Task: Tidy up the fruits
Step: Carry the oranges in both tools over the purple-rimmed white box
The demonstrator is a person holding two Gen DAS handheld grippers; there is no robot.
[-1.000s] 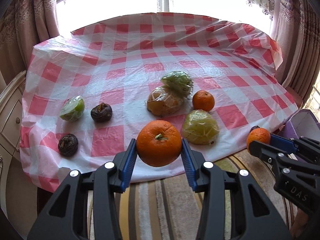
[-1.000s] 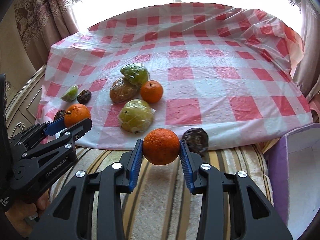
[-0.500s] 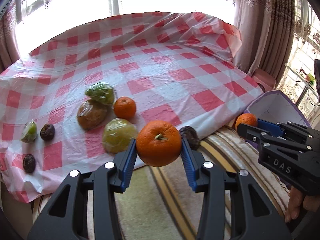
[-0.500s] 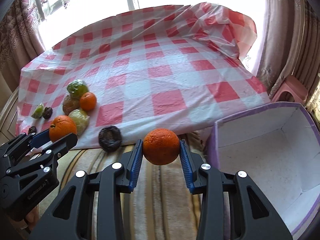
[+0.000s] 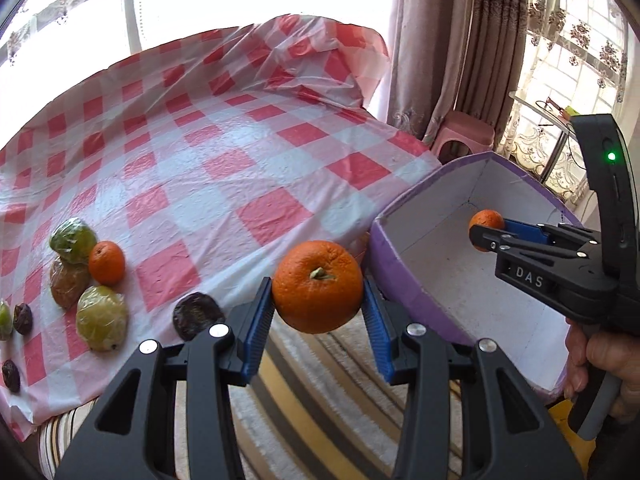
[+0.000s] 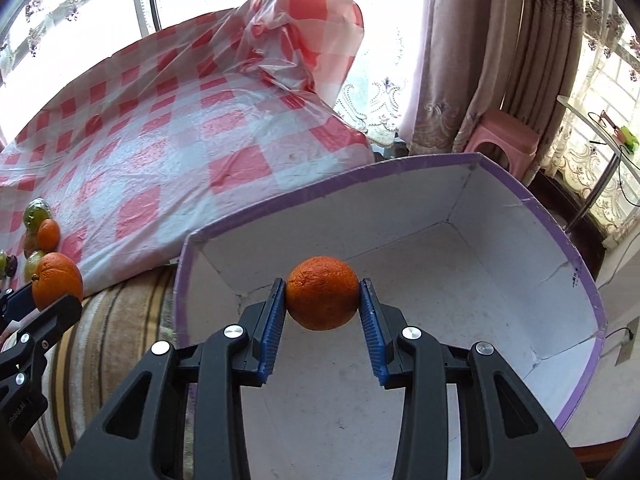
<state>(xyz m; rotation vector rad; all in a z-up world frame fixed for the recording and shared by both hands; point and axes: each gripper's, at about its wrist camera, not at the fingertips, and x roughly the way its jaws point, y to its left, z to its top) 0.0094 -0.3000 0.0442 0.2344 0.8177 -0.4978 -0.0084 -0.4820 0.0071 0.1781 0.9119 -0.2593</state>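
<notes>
My left gripper [image 5: 318, 292] is shut on an orange [image 5: 318, 285] with a green stem, held above the striped cushion just left of the purple box [image 5: 384, 276]. My right gripper [image 6: 322, 300] is shut on a second orange [image 6: 322, 298] and holds it over the open box's white inside [image 6: 400, 280]. From the left wrist view the right gripper's orange [image 5: 486, 222] hangs inside the box. From the right wrist view the left gripper's orange [image 6: 56, 286] is at the far left.
On the red-checked cloth [image 5: 224, 168] lie a small orange [image 5: 106, 262], several plastic-wrapped fruits [image 5: 102, 312] and dark wrinkled fruits [image 5: 198, 314]. A pink stool [image 5: 464, 136] and curtains stand behind the box. A striped cushion [image 5: 312, 400] lies below.
Both grippers have swung right with their oranges. The right gripper has moved from in front of the cloth's edge to over the box; the left has come up beside the box.
</notes>
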